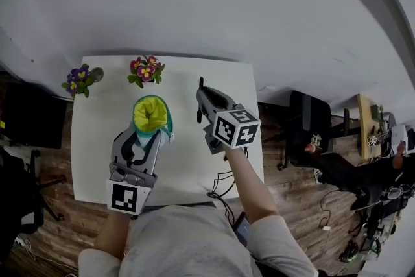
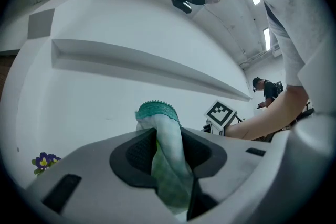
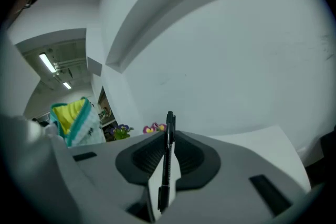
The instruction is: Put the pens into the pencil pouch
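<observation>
Now, the right gripper (image 1: 206,102) has its jaws pinched on a black pen (image 3: 168,136), held above the white table (image 1: 94,139) just right of the pencil pouch (image 1: 152,115). The left gripper (image 1: 148,139) is clamped on the pouch's teal rim, mouth up and showing yellow lining. Best next, by my reading: tip the pen nose-down over the opening, lower it well inside before letting go, and keep the rim steady so the mouth does not fold.

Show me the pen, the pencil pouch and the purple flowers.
pen (image 3: 167,157): right gripper view, mid barrel.
pencil pouch (image 1: 150,115): head view, yellow lining.
purple flowers (image 1: 78,78): head view, blooms.
</observation>
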{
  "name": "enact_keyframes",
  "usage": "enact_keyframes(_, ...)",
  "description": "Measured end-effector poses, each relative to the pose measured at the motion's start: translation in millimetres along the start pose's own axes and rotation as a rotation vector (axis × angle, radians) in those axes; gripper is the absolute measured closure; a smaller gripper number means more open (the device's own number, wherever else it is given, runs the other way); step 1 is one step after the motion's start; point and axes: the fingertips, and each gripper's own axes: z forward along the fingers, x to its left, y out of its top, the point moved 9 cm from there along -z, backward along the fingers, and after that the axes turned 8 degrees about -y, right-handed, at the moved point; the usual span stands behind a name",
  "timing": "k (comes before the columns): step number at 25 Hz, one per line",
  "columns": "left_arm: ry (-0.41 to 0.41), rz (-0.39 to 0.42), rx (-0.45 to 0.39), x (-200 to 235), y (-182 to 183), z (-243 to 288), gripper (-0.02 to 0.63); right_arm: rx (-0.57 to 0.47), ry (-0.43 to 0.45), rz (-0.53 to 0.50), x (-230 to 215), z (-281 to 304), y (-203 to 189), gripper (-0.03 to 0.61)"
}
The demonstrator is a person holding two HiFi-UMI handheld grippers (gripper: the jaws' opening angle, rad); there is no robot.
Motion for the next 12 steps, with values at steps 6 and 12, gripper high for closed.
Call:
enact_keyframes(6,-0.044,-0.006,-0.017,-4.4,0.6,3.8,0.469,-0.219,0.065,0.012,31.8,-45.6,33.5,0.508)
enact_keyframes(12,-0.085,-0.004,-0.034,-6.9,3.2,7.3,0.469,-0.397,0.142,0.002,61.1,-82.2,62.0,0.508)
